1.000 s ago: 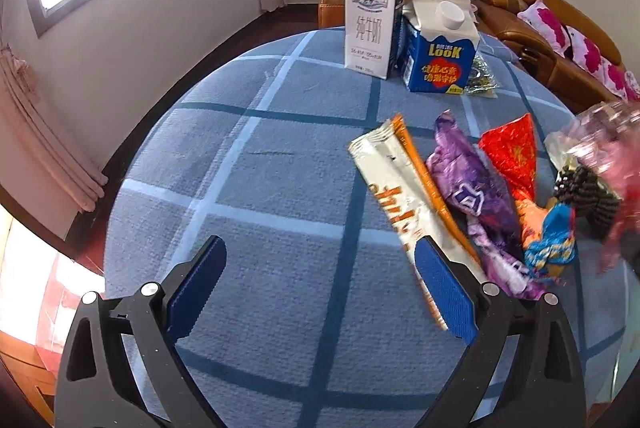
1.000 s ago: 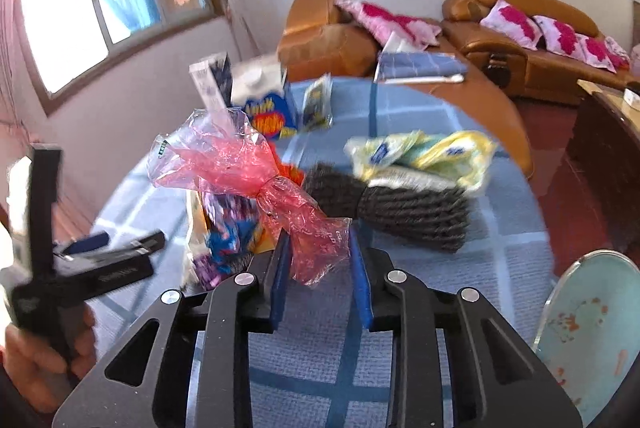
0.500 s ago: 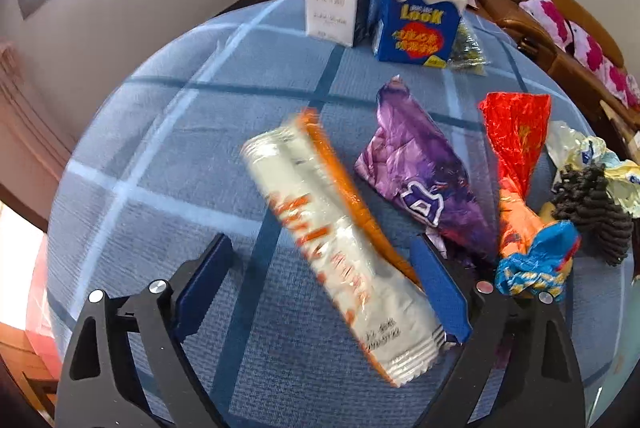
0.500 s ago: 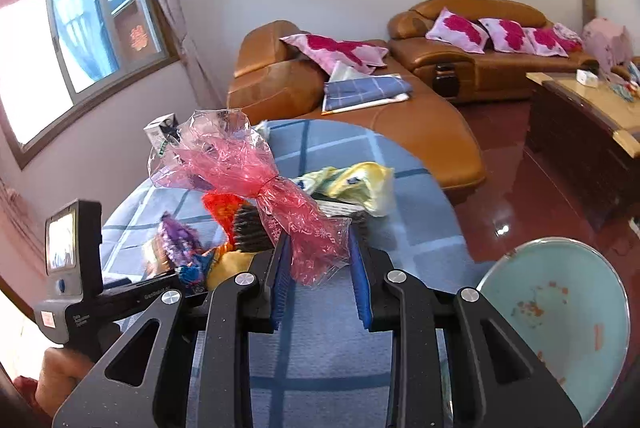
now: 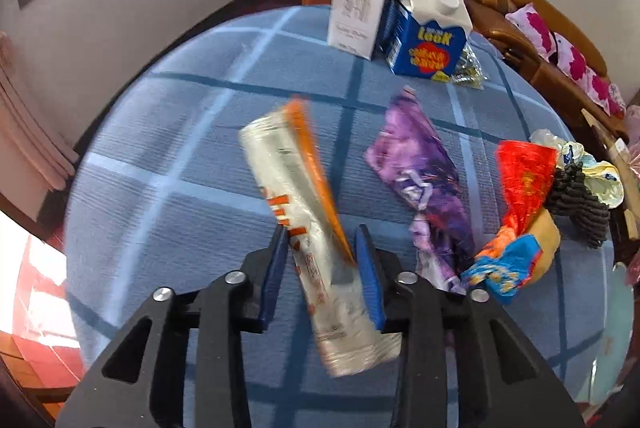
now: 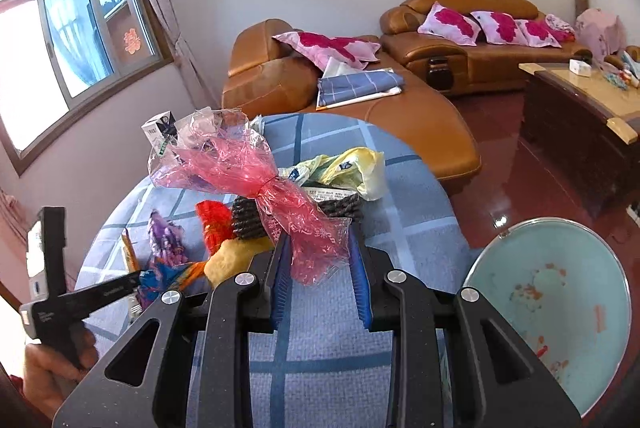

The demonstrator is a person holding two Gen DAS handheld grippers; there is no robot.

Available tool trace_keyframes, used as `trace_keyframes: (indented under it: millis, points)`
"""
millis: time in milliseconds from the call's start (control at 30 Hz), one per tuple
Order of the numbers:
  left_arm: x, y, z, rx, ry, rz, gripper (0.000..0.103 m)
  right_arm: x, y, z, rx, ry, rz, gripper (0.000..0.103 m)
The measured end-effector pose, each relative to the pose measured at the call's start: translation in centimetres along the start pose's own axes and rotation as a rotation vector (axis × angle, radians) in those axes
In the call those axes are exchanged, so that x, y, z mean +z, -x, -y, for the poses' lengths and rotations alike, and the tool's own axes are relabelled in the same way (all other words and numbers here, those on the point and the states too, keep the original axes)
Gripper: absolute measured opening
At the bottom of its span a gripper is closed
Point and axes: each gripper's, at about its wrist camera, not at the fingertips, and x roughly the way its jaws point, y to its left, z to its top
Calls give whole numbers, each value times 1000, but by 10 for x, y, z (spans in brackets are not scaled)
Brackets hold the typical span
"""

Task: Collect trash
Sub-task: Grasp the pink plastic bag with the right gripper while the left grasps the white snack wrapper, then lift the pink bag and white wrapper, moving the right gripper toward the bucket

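Left tongs [image 5: 322, 268] closing on the long white-and-orange wrapper [image 5: 298, 200]; it sits between the pads, front end tilted up off the bench [image 5: 168, 148], just left of the purple wrapper [image 5: 420, 172]. Grip looks low on the pack, probably to lift it clear of the pile. Right tongs [image 6: 320, 276] clamp the pink cellophane [image 6: 256, 180], held above the bench, teal bin [image 6: 552, 292] close to their right, likely the drop point.
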Motion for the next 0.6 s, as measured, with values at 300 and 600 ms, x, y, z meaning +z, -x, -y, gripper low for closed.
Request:
trace_keyframes:
  millis: [300, 600]
  points:
    - [-10, 24, -25, 8, -54, 41, 30, -2, 11, -4, -2, 3, 19, 28]
    - [-22, 42, -20, -22, -150, 40, 27, -10, 18, -3, -11, 5, 17, 28]
